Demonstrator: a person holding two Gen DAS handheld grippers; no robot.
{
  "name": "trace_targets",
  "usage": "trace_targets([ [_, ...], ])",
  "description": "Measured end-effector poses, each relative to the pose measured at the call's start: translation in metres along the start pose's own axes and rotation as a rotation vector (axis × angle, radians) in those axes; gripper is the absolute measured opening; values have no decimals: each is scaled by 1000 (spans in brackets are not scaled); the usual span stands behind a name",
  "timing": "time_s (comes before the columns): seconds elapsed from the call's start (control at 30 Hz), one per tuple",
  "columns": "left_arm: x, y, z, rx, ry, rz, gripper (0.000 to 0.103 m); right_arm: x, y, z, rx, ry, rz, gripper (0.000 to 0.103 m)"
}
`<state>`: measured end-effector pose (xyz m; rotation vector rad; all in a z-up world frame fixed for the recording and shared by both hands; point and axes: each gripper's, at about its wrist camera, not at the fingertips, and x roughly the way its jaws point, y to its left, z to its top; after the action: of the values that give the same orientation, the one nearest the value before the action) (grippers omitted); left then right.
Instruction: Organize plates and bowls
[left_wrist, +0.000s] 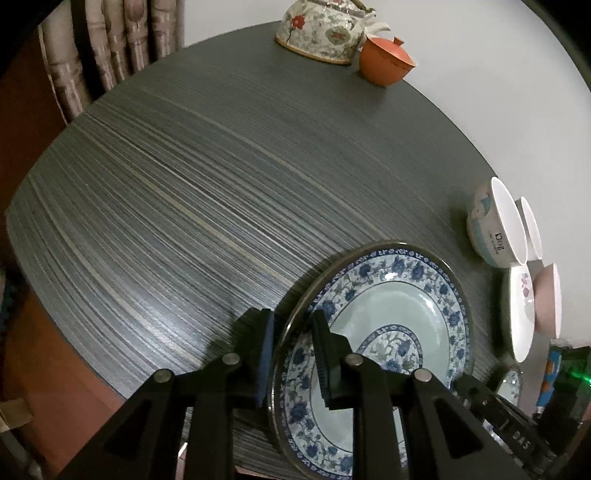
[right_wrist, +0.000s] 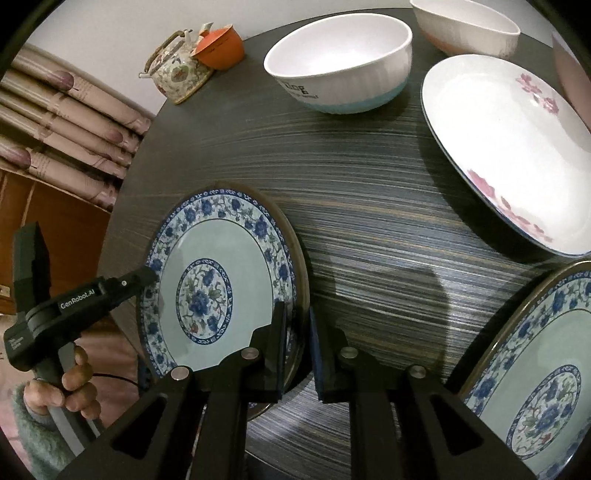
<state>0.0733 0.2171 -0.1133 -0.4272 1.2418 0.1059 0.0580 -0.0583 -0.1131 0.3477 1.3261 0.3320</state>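
A blue-and-white floral plate (left_wrist: 388, 314) lies on the dark striped table, held at both sides. My left gripper (left_wrist: 291, 332) is shut on its left rim. My right gripper (right_wrist: 297, 325) is shut on its right rim, with the plate (right_wrist: 221, 280) to the left in that view. The left gripper (right_wrist: 144, 277) also shows at the plate's far rim in the right wrist view. A second blue floral plate (right_wrist: 546, 369) lies at lower right. A white plate with pink flowers (right_wrist: 509, 147), a white-and-teal bowl (right_wrist: 343, 66) and a white-and-pink bowl (right_wrist: 465, 26) stand beyond.
A floral teapot (left_wrist: 325, 29) and an orange lidded cup (left_wrist: 386, 61) stand at the table's far edge (left_wrist: 258, 33). Curtains (right_wrist: 66, 129) hang beyond the table. The bowls (left_wrist: 495, 225) and pink-flowered plate (left_wrist: 521, 314) sit at the right in the left wrist view.
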Motion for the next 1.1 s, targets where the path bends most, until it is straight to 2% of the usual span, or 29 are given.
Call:
trace_targets([
  [0.1, -7, 0, -3, 1, -33, 41, 26, 0, 0, 0, 3, 0, 2, 15],
  [0.23, -21, -3, -10, 9, -77, 84, 30, -1, 4, -2, -16, 0, -12, 27],
  [0.37, -41, -18, -23, 48, -133, 98, 37, -10, 11, -6, -68, -34, -57, 33],
  [0.7, -75, -87, -67, 183, -191, 14, 41, -48, 12, -23, -122, -141, -151, 35],
  [0.93, -70, -136, -99, 284, -170, -50, 42, -80, -3, -39, -108, -211, -197, 36],
  [1.1, -58, -154, -118, 334, -134, -53, 42, -91, -15, -50, -100, -225, -212, 36],
])
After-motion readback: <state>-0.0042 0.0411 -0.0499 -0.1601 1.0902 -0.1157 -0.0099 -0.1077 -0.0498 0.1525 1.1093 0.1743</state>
